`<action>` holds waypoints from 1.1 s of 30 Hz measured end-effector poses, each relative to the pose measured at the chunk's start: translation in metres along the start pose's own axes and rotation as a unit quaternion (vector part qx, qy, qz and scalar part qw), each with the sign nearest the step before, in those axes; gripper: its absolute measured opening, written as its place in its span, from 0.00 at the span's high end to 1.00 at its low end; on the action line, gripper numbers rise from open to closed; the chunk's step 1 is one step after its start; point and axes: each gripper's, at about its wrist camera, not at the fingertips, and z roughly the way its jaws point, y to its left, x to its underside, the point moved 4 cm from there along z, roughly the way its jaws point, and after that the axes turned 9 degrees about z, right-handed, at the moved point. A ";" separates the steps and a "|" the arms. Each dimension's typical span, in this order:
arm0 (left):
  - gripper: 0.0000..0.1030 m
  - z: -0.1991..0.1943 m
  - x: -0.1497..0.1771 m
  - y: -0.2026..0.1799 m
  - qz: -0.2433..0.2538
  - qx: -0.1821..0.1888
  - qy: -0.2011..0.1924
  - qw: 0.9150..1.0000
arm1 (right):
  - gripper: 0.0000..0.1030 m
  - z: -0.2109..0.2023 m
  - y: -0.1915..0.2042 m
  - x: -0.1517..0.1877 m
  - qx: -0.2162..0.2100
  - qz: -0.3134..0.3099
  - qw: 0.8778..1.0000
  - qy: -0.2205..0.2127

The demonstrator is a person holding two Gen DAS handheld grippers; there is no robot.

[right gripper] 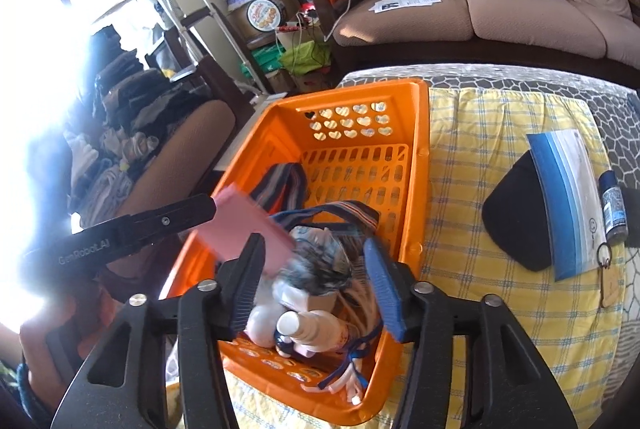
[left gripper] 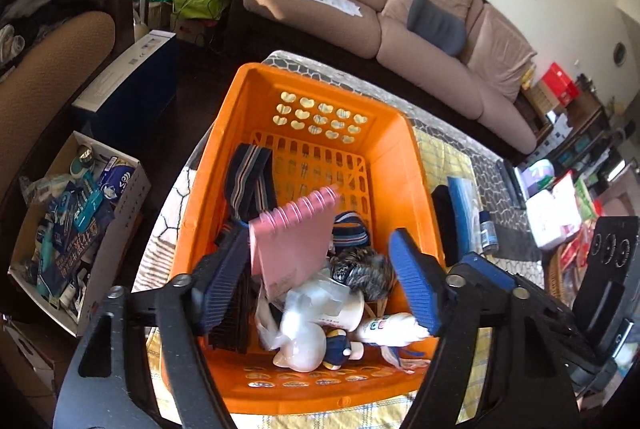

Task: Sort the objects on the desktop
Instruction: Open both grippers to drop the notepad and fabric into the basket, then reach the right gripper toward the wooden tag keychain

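Observation:
An orange basket [left gripper: 400, 157] [right gripper: 420, 165] stands on a yellow checked cloth and holds striped straps, a steel scourer [left gripper: 360, 269], a white cup, a white bottle [right gripper: 316, 329] and small figures. A pink spiral notebook [left gripper: 292, 245] [right gripper: 244, 225] hangs tilted over the basket between the wide-apart pads of my left gripper [left gripper: 320, 281]; it lies beside the left pad and neither pad presses it. It looks blurred in the right wrist view, beside one black finger [right gripper: 172, 219] of the left gripper. My right gripper [right gripper: 314, 289] stands open above the scourer and bottle with nothing between its pads.
On the cloth to the right of the basket lie a black cap [right gripper: 516, 213], a blue-and-white striped pouch [right gripper: 564, 201], a small dark bottle [right gripper: 612, 205] and a key ring. A cardboard box of packets [left gripper: 76, 229] sits on the floor at left. A brown sofa [left gripper: 400, 29] stands behind.

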 end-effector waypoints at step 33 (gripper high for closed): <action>0.28 -0.003 -0.005 -0.005 -0.003 0.011 -0.012 1.000 | 0.28 -0.100 -0.242 0.001 0.309 0.235 0.918 -0.083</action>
